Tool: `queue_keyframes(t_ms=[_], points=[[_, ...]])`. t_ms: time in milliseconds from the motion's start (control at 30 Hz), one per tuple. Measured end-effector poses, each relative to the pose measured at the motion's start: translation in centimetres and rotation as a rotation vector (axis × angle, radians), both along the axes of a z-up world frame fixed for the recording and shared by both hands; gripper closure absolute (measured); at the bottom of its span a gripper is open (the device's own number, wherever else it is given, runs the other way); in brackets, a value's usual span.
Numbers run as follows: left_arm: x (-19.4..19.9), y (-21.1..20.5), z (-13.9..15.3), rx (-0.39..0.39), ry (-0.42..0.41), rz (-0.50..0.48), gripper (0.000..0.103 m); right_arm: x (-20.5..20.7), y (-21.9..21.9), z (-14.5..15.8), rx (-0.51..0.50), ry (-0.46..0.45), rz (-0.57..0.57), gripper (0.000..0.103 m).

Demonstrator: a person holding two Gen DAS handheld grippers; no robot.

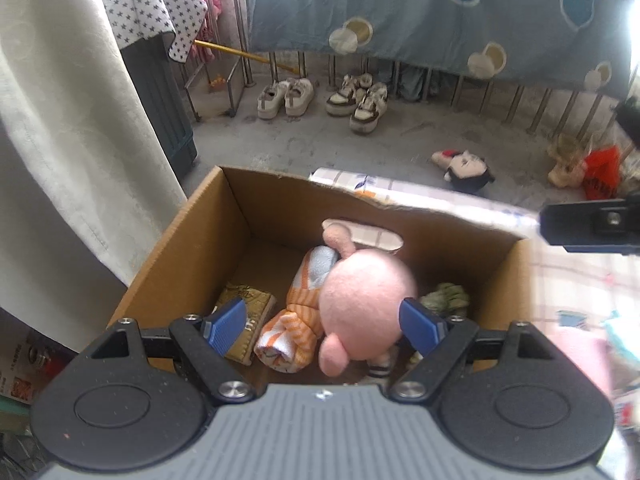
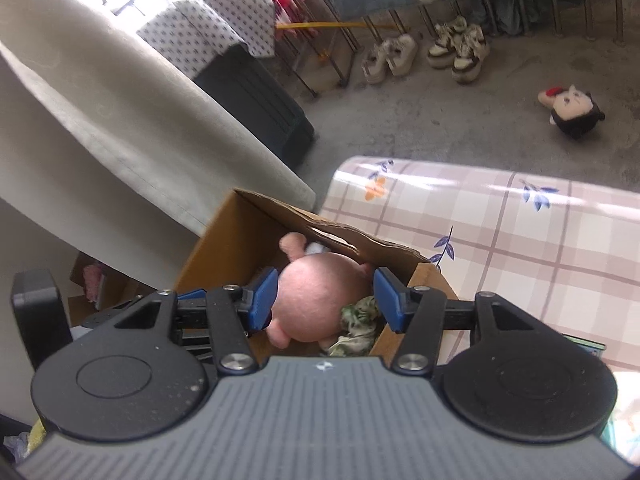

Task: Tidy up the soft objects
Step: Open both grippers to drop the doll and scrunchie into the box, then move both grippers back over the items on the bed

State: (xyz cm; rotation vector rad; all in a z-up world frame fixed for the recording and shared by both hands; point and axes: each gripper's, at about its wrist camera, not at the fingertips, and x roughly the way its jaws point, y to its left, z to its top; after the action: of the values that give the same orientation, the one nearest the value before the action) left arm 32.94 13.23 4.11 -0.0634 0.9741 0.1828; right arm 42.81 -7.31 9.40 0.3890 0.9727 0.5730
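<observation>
Left wrist view: the left gripper (image 1: 324,326) hung released above the cardboard box (image 1: 192,240), where the pink plush doll (image 1: 368,300) lay; a black-haired doll (image 1: 466,170) remained on the floor. Right wrist view: the right gripper (image 2: 326,300) stood unclenched, grasping nothing, over the same pink plush doll (image 2: 320,300).

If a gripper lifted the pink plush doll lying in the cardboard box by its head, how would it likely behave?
The pink plush doll looks fuzzy and stuffed, so probably light and squashy under the pads. Its striped body and limbs would likely dangle. The round head may bulge or slip from a shallow pinch. Nothing looks fragile.
</observation>
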Motion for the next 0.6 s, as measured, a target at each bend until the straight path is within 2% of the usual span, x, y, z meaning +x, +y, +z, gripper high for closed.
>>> queue_keyframes(t_ms=[200,267,333,433,600], points=[[-5.6,-2.3,4.6,-0.016,-0.081,-0.040,0.018,-6.6,-6.4,4.1,0.063,-0.081,0.001,0.042],[-7.9,-3.6,6.1,-0.020,-0.110,-0.067,0.015,-9.3,-9.2,4.9,0.072,-0.108,-0.008,0.034],[-10.1,-5.1,7.2,-0.025,-0.134,-0.096,0.014,-12.0,-12.0,5.4,0.078,-0.126,-0.025,0.032],[-13.6,-7.5,8.1,-0.048,-0.168,-0.135,0.011,-16.0,-16.5,5.1,0.093,-0.125,-0.059,0.030],[-18.7,-12.5,8.1,-0.071,-0.194,-0.242,0.011,-22.6,-24.1,2.5,0.108,-0.092,-0.131,0.029]])
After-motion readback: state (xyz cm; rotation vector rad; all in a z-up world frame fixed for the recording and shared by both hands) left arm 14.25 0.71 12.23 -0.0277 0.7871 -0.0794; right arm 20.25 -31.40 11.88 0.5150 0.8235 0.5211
